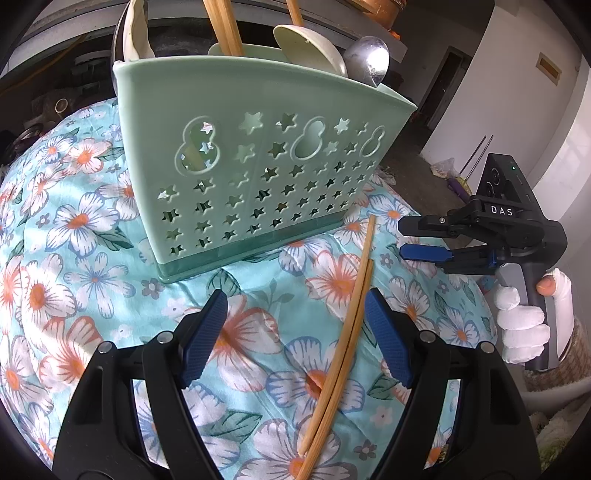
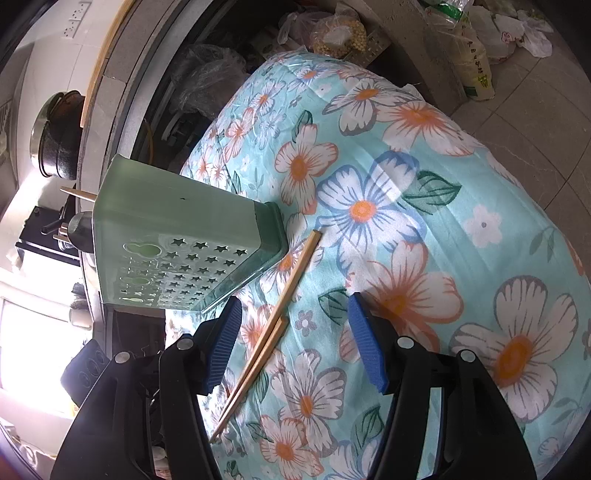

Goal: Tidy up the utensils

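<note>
The left gripper (image 1: 295, 332) hangs over the flowered cloth (image 1: 92, 280) with its blue pads spread wide and nothing between them gripped. A pair of wooden chopsticks (image 1: 343, 332) lies flat on the cloth, side by side and touching, close to the right-hand pad of that gripper. Their far tips end just beside the base of the green utensil holder (image 1: 258, 166). The holder stands upright on the cloth and contains more chopsticks (image 1: 225, 26), two pale spoons (image 1: 310, 48) and a metal spoon (image 1: 369, 61). The right gripper (image 1: 402, 238), held in a white-gloved hand (image 1: 524, 325), sits to the side of the holder. In its own view its pads are wide apart and hold nothing.
</note>
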Demonstrator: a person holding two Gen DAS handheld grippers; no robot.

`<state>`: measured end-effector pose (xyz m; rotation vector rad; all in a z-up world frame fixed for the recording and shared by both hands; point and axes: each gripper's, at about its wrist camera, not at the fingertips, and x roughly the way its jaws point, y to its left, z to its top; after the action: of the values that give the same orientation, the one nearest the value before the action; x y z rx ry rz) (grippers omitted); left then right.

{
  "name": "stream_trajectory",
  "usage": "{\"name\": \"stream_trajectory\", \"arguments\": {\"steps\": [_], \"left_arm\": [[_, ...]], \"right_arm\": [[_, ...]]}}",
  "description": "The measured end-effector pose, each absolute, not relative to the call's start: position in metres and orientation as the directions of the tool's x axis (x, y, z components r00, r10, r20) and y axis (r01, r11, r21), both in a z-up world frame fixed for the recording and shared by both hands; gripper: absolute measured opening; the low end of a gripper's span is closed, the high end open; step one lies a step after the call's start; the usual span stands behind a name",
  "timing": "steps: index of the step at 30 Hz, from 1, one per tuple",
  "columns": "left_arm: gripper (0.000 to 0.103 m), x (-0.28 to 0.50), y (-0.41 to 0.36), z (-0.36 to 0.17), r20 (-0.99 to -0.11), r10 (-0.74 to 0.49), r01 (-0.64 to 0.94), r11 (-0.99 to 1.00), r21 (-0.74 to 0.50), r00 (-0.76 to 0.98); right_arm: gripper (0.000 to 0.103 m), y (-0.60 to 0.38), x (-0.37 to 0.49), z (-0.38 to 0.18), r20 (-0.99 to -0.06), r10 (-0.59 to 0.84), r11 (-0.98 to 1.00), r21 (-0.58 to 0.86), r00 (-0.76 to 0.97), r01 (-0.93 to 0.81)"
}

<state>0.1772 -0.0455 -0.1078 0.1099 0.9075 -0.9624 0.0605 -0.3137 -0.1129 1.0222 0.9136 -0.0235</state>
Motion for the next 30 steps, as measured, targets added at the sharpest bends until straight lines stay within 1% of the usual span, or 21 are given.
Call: {"name": "stream_trajectory", "arguments": {"steps": [3, 6, 11, 13, 15, 16, 18, 21, 27, 30], "left_arm": [[0.073, 0.174, -0.047, -0.106, -0.703, -0.675, 0.763, 0.570, -0.306, 0.222], [0.073, 0.160, -0.052, -0.102, -0.688, -0.706, 0.810, 0.496, -0.313, 0.166], [0.071, 0.127, -0.071, -0.102, -0.704, -0.701, 0.890, 0.389, -0.238, 0.118], [0.062, 0.114, -0.079, -0.106, -0.723, -0.681, 0.917, 0.353, -0.185, 0.116], [0.057, 0.104, -0.086, -0.110, -0.742, -0.656, 0.934, 0.336, -0.122, 0.139], [0.053, 0.102, -0.089, -0.112, -0.750, -0.645, 0.939, 0.328, -0.099, 0.146], [0.050, 0.098, -0.093, -0.117, -0.762, -0.629, 0.946, 0.317, -0.071, 0.153], [0.047, 0.101, -0.095, -0.121, -0.766, -0.624, 0.944, 0.323, -0.074, 0.153], [0.047, 0.114, -0.096, -0.125, -0.769, -0.622, 0.932, 0.349, -0.102, 0.148], [0.043, 0.118, -0.094, -0.129, -0.774, -0.617, 0.928, 0.355, -0.115, 0.140]], "right_arm": [[0.059, -0.313, 0.060, -0.113, -0.663, 0.382, 0.553, 0.722, 0.644, 0.416], [0.059, -0.313, 0.060, -0.114, -0.663, 0.382, 0.553, 0.722, 0.644, 0.415], [0.059, -0.313, 0.061, -0.113, -0.663, 0.382, 0.552, 0.723, 0.644, 0.416], [0.059, -0.313, 0.060, -0.114, -0.663, 0.383, 0.552, 0.723, 0.643, 0.416], [0.059, -0.312, 0.060, -0.114, -0.663, 0.383, 0.552, 0.723, 0.644, 0.416], [0.059, -0.312, 0.060, -0.114, -0.663, 0.383, 0.552, 0.723, 0.644, 0.416], [0.059, -0.312, 0.060, -0.114, -0.663, 0.383, 0.552, 0.723, 0.643, 0.416], [0.059, -0.312, 0.060, -0.114, -0.663, 0.382, 0.552, 0.722, 0.643, 0.417], [0.059, -0.314, 0.058, -0.114, -0.663, 0.382, 0.550, 0.723, 0.643, 0.419], [0.059, -0.314, 0.059, -0.114, -0.664, 0.382, 0.550, 0.723, 0.643, 0.419]]}}
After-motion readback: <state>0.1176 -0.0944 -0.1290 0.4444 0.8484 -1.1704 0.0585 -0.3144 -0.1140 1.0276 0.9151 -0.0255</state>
